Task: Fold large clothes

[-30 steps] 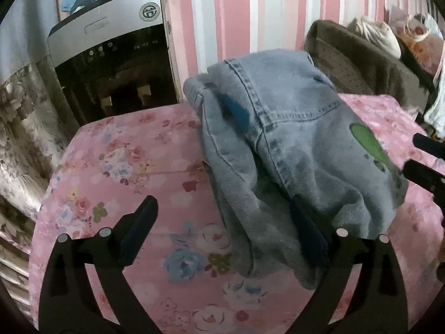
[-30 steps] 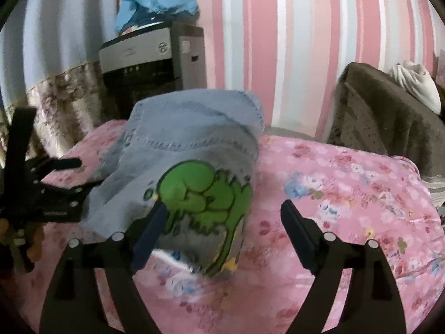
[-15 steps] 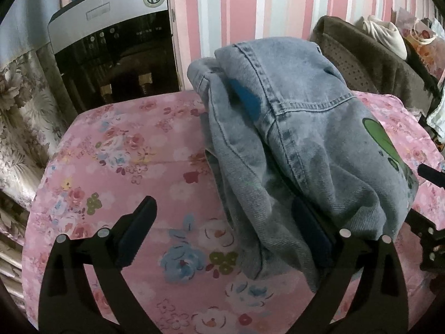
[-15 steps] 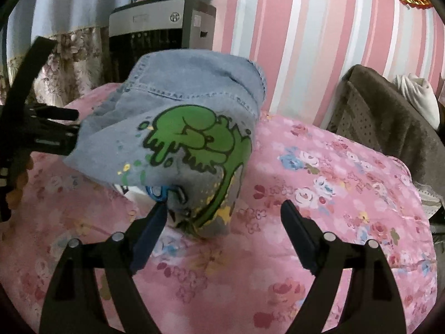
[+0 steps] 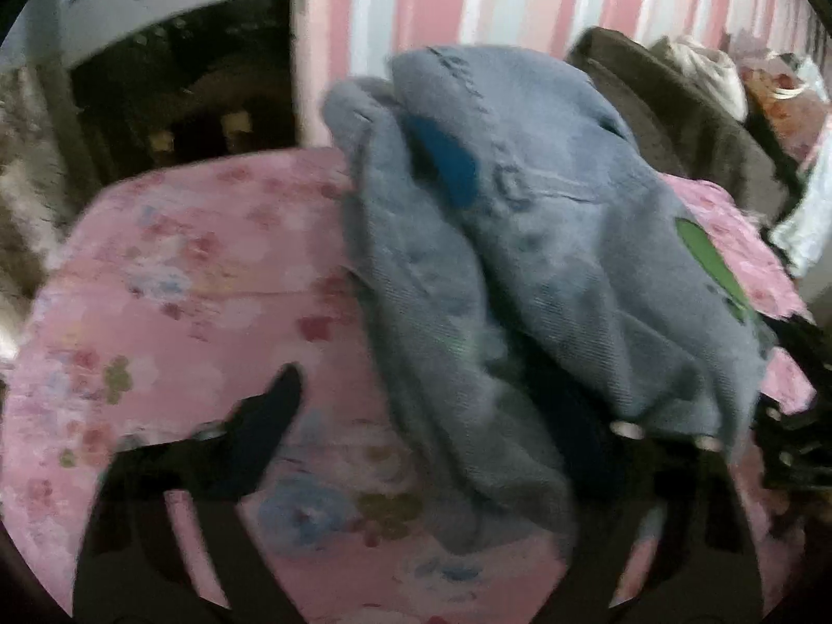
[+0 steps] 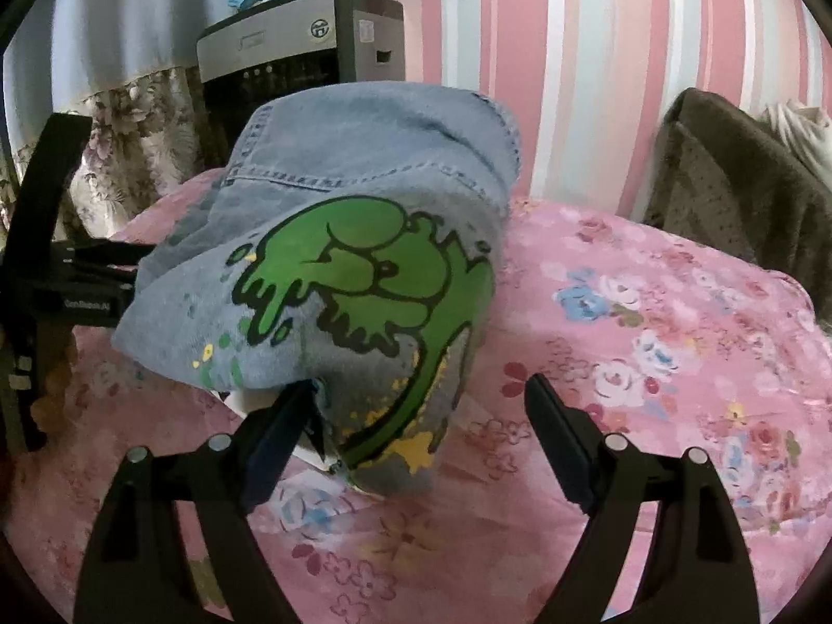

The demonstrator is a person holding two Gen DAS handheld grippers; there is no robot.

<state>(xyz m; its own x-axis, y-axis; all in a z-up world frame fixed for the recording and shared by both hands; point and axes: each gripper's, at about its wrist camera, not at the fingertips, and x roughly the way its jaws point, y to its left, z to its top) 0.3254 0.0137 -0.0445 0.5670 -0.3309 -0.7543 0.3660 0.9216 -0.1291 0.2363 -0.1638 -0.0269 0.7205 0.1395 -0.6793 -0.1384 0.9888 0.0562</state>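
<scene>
A bundled light-blue denim garment point(image 6: 374, 166) with a green cartoon print point(image 6: 353, 281) lies heaped on the pink floral cover point(image 6: 650, 364). My right gripper point(image 6: 421, 411) is at its near corner. Its left finger point(image 6: 281, 437) is tucked under the hem, its right finger point(image 6: 556, 431) stands clear of the cloth, and the jaws are closing. In the blurred left wrist view the denim point(image 5: 546, 270) drapes over my left gripper point(image 5: 431, 416) and hides its right finger. The left finger point(image 5: 270, 416) is apart from the cloth, and these jaws are closing too.
A grey and black appliance point(image 6: 301, 52) with a blue cloth on top stands behind the cover at the back left, beside a floral curtain point(image 6: 130, 145). A brown padded seat point(image 6: 738, 197) stands at the back right against the pink striped wall. The left gripper's body point(image 6: 47, 286) shows at the left edge.
Both grippers have sunk toward the cover and come closer to the denim. The left jaws have narrowed around the cloth, and the right jaws a little. The left view has blurred.
</scene>
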